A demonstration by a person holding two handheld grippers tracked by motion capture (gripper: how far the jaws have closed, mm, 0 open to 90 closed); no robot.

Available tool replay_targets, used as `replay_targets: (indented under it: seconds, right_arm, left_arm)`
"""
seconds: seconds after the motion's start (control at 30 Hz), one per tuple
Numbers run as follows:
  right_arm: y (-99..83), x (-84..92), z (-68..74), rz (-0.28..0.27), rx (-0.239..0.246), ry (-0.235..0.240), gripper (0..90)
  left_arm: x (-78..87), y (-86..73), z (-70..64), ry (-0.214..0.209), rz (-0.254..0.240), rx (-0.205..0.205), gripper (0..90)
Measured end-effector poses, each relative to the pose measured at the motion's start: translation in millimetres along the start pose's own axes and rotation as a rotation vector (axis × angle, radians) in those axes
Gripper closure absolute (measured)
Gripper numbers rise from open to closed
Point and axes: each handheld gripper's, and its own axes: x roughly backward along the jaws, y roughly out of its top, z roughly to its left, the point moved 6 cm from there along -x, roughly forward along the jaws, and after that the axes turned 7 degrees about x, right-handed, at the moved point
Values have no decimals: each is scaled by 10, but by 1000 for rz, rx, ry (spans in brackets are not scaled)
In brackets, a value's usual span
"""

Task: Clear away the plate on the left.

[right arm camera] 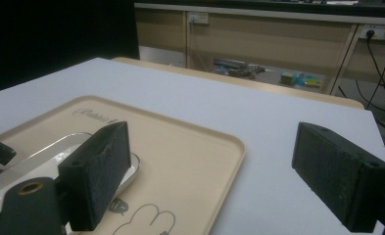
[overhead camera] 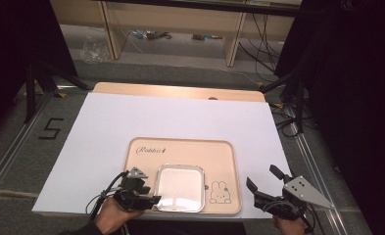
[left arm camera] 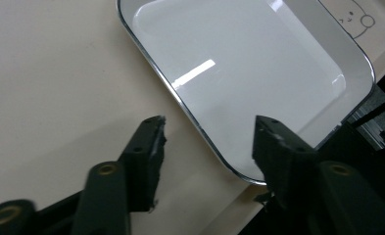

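A shallow, empty square metal dish (overhead camera: 180,188) sits on a beige tray (overhead camera: 180,147) that bears a rabbit drawing. My left gripper (overhead camera: 148,195) is at the dish's near left corner. In the left gripper view it (left arm camera: 207,142) stands open, with the dish's (left arm camera: 249,58) rim running between the jaws: one jaw over the tray (left arm camera: 58,73), the other over the dish's inside. My right gripper (overhead camera: 263,178) hovers open just right of the tray, holding nothing. In its own view it (right arm camera: 222,171) looks across the tray (right arm camera: 190,142) toward the dish (right arm camera: 48,152).
The tray lies on a white board (overhead camera: 180,112) that covers a wooden table (overhead camera: 180,90). Black stands (overhead camera: 33,88) flank the table, with cables (overhead camera: 288,122) on the floor at the right. A number 5 (overhead camera: 50,128) is taped to the floor at the left.
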Motion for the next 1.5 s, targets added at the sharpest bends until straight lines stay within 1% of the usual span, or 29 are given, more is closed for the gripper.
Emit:
replay_targets:
  seconds: [0.07,0.13,0.17,0.2,0.23,0.3,0.37,0.4,0.43,0.47,0.5,0.53,0.63,0.7,0.73,0.8,0.83,0.93,0.97,1.0,1.1,1.13,1.17,1.2,1.27,1.3,1.37,1.43,1.5]
  right_arm:
    - [-1,-2,2,1,-3,1,152]
    - [-1,-2,3,2,-2,1,152]
    - [-1,-1,2,2,-3,1,152]
    - [0,-1,1,1,-1,0,152]
    - [0,0,0,1,1,0,152]
    - [0,1,2,1,0,1,152]
    - [1,0,2,1,0,1,152]
    - [1,2,11,7,-8,4,152]
    - [-6,9,12,23,-3,9,152]
    - [-6,9,12,23,-3,9,152]
    - [-5,10,11,22,-2,9,152]
    - [-5,9,10,22,-2,8,152]
    - [-5,9,12,23,-1,10,152]
    - [-4,10,12,21,-2,10,152]
    - [-2,7,10,16,-3,7,152]
    - [-2,8,9,17,-2,7,152]
    - [-2,8,11,17,-2,9,152]
    - [0,3,14,10,1,16,152]
    - [0,3,14,10,1,16,152]
    - [-1,7,11,14,-2,8,152]
    - [-3,9,14,21,-2,12,152]
    - [-3,9,14,20,-1,12,152]
    - [-2,9,15,20,-1,12,152]
    - [-3,9,14,21,-2,12,152]
    - [-2,9,13,19,-3,11,152]
    - [-3,8,13,21,-4,11,152]
    - [-5,9,15,24,-4,13,152]
    - [-3,8,13,22,-3,11,152]
    - [-3,8,13,21,-5,11,152]
  left_arm:
    - [29,18,2,8,-12,0,361]
    - [45,38,-2,-4,-40,7,357]
    - [70,46,1,-2,-35,13,356]
    - [77,73,15,-22,-51,-8,352]
    - [91,97,27,-17,-70,4,347]
    - [135,139,78,-10,-100,-3,324]
    - [155,156,107,-5,-109,-4,297]
    - [181,193,168,24,-146,18,286]
    - [196,204,188,32,-156,16,274]
    - [196,204,188,32,-156,16,264]
    - [226,216,244,52,-148,-12,250]
    - [245,238,283,54,-168,17,243]
    - [279,254,343,68,-172,13,213]
    - [295,267,385,102,-171,10,148]
    - [306,270,407,111,-165,1,152]
    - [312,280,437,119,-175,7,151]
    - [320,288,469,138,-183,18,151]
    - [374,316,580,156,-211,56,149]
    - [374,316,580,156,-211,56,149]
    - [389,349,625,168,-260,91,149]
    - [429,351,686,185,-263,89,149]
    - [441,361,713,181,-274,103,149]
    - [482,342,758,203,-242,66,149]
    - [474,367,756,204,-283,98,149]
    - [498,361,776,201,-273,87,149]
    - [517,385,799,212,-315,115,149]
    - [542,383,825,216,-316,109,149]
    - [578,392,869,221,-338,124,148]
    - [588,394,879,201,-354,149,148]
